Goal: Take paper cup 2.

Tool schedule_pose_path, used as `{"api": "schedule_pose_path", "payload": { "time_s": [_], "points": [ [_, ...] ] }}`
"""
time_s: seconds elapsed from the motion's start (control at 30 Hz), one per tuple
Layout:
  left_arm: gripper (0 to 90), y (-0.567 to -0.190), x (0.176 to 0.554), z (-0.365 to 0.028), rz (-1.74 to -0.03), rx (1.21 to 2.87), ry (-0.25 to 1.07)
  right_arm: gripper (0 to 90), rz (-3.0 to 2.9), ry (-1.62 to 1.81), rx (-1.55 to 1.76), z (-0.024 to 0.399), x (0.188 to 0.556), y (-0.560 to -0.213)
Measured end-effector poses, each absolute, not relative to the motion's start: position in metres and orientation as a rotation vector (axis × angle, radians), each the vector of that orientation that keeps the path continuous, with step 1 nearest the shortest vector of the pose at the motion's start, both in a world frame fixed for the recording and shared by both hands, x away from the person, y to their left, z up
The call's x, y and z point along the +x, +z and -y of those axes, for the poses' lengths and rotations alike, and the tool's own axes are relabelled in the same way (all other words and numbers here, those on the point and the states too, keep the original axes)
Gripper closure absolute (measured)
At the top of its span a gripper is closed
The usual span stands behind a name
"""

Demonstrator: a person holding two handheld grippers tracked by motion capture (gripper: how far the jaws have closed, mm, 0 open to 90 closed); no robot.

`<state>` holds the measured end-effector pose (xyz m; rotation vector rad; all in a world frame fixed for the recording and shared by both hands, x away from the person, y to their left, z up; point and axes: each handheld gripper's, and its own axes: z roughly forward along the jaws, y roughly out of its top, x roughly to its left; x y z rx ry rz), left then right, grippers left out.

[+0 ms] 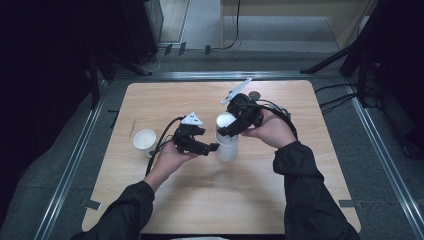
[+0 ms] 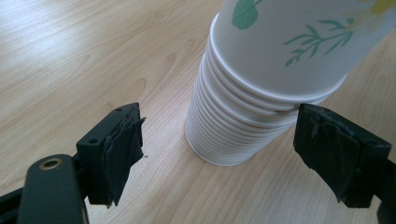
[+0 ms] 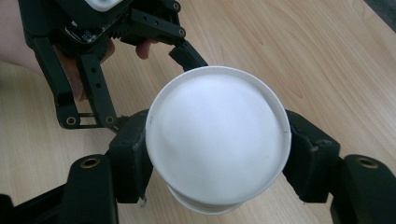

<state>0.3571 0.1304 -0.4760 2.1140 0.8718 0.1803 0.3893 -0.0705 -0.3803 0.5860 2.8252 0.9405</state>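
Observation:
A stack of white paper cups stands upside down in the middle of the wooden table. Its top cup, printed with green leaves, sits tilted on the stack with its base upward. My right gripper is shut on this top cup, one pad on each side of its wall. My left gripper reaches in low from the left. Its jaws stand open around the lower part of the stack, and the left pad is clearly off the cups.
A single white cup stands upright on the left part of the table, with a thin pale stick lying behind it. A small round object lies near the far edge. Metal rails run along the table's sides.

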Motion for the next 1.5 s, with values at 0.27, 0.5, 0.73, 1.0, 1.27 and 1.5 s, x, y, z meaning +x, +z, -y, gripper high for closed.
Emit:
{"api": "schedule_pose_path", "payload": {
  "time_s": [0.27, 0.5, 0.73, 1.0, 1.27, 1.5],
  "points": [
    [16.6, -0.480, 0.357, -0.127, -0.876, 2.158, 0.184, 33.6, -2.817, 0.943, 0.596, 0.071, 0.388, -0.378],
    [16.6, -0.474, 0.355, -0.133, -0.863, 2.121, 0.153, 33.9, -2.824, 1.014, 0.612, 0.074, 0.391, -0.380],
    [16.6, -0.473, 0.352, -0.132, -0.819, 2.109, 0.133, 33.9, -2.836, 1.044, 0.606, 0.072, 0.391, -0.382],
    [19.1, -0.478, 0.354, -0.127, -0.797, 2.145, 0.132, 32.8, -2.854, 0.991, 0.601, 0.069, 0.390, -0.389],
    [35.2, -0.479, 0.352, -0.124, -0.755, 2.142, 0.109, 30.1, -2.833, 0.962, 0.575, 0.067, 0.388, -0.388],
    [39.4, -0.479, 0.352, -0.124, -0.741, 2.144, 0.102, 33.5, -2.825, 0.933, 0.568, 0.066, 0.387, -0.388]
  ]
}}
